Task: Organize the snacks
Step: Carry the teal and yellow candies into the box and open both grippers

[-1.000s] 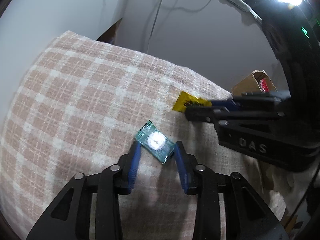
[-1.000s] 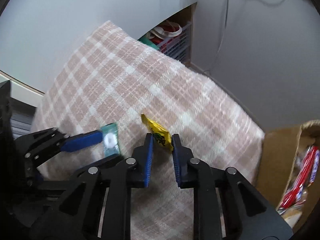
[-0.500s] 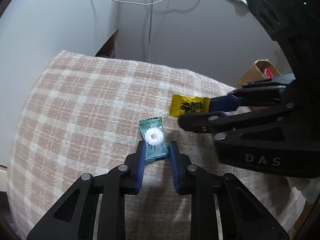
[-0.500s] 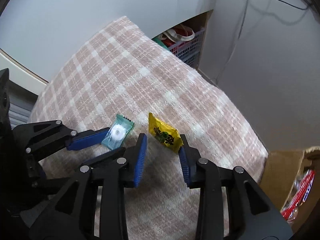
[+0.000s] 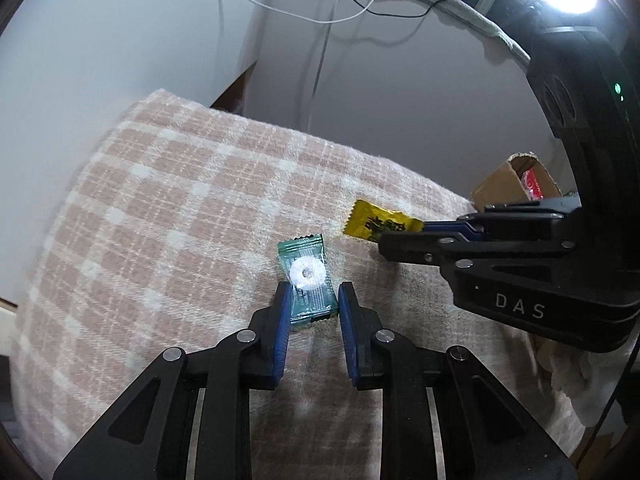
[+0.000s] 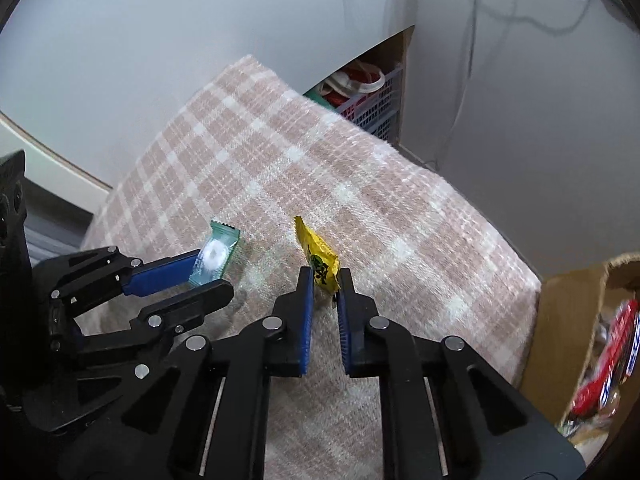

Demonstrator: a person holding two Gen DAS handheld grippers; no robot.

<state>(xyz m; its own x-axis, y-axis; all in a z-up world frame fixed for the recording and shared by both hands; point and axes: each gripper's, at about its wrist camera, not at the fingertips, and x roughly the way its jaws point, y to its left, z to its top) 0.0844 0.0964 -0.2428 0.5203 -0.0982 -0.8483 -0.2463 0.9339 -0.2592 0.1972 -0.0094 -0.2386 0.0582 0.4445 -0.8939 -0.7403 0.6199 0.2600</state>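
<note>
Above the plaid blanket (image 5: 168,216), the left gripper (image 5: 311,300) pinches the green candy (image 5: 307,280); at 2 o'clock, the right gripper (image 6: 323,282) clamps the yellow candy (image 6: 318,258). Both wrappers look light, crinkly and slippery, best held mid-body.

The mint candy (image 5: 307,280) is sitting between the left gripper's (image 5: 311,300) fingers, above the blanket (image 5: 168,216). Just to its right, the lemon candy (image 6: 319,263) is sitting between the right gripper's (image 6: 323,280) fingers. A cardboard box (image 6: 568,320) is standing beyond the blanket's right edge.
</note>
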